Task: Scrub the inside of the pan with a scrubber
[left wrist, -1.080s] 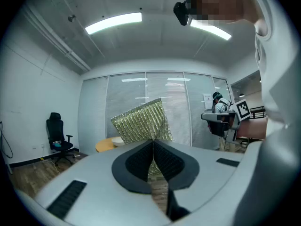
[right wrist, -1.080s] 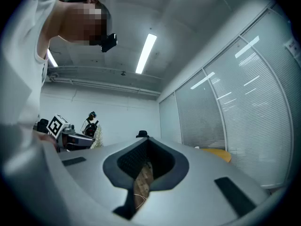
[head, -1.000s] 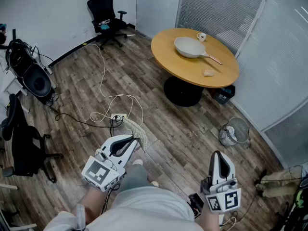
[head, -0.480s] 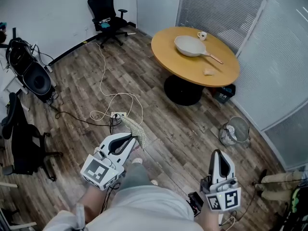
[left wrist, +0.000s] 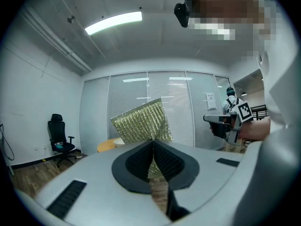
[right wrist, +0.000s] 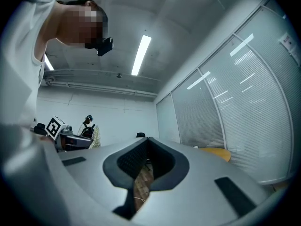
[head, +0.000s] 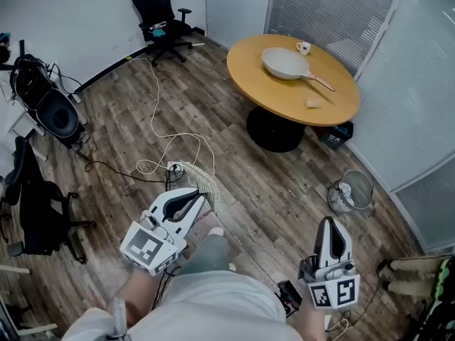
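Observation:
A pale pan (head: 286,63) with a wooden handle lies on the round wooden table (head: 284,98) far ahead at the upper right. My left gripper (head: 202,199) is at the lower left, shut on a shiny olive-gold scrubber cloth (head: 205,182) that sticks out past its tips. In the left gripper view the scrubber cloth (left wrist: 141,123) stands up from the closed jaws. My right gripper (head: 330,223) is at the lower right, shut with nothing in it. Both grippers are far from the pan, over the floor.
A white cup (head: 304,47) and a small pale lump (head: 311,104) also lie on the table. A white cable (head: 158,119) and power strip (head: 174,167) cross the wood floor. Black office chairs (head: 161,16) stand at the back and left. A wire bin (head: 350,191) sits right of the table.
The view has shifted slightly, so the table sits a bit further right and higher. Both grippers keep their places and stay shut, and the scrubber stays in the left one.

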{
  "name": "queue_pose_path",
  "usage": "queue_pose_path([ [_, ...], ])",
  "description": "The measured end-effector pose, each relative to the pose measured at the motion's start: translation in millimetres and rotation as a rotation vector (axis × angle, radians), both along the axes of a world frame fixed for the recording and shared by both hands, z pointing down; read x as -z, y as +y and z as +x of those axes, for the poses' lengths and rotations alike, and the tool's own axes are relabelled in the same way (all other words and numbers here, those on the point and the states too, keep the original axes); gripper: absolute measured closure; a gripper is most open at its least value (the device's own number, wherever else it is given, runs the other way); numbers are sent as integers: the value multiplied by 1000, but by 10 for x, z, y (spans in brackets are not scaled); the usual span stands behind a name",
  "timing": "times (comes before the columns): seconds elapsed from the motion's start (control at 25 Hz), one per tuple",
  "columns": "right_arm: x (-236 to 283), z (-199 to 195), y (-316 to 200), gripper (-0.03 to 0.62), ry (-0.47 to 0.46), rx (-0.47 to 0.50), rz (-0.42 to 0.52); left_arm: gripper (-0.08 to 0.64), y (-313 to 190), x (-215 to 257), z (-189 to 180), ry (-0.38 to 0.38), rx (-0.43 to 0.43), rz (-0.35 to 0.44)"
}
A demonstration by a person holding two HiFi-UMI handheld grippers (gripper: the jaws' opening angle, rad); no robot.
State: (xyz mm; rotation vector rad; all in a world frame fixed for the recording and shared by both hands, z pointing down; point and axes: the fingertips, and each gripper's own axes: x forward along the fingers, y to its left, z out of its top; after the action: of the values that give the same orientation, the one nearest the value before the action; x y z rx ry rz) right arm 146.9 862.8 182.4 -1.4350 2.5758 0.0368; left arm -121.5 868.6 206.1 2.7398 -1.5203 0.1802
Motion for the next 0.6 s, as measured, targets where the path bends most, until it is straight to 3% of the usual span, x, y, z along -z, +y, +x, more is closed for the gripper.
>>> queue_pose_path([
  [0.4,-72,13,-589,572,20,-27,-33,543,-731,-48,-80,26,-19,-5],
  [0.6,25,-217,-1034,572,46,-8,-14,543,-1193,6,-187,33,-30,3],
])
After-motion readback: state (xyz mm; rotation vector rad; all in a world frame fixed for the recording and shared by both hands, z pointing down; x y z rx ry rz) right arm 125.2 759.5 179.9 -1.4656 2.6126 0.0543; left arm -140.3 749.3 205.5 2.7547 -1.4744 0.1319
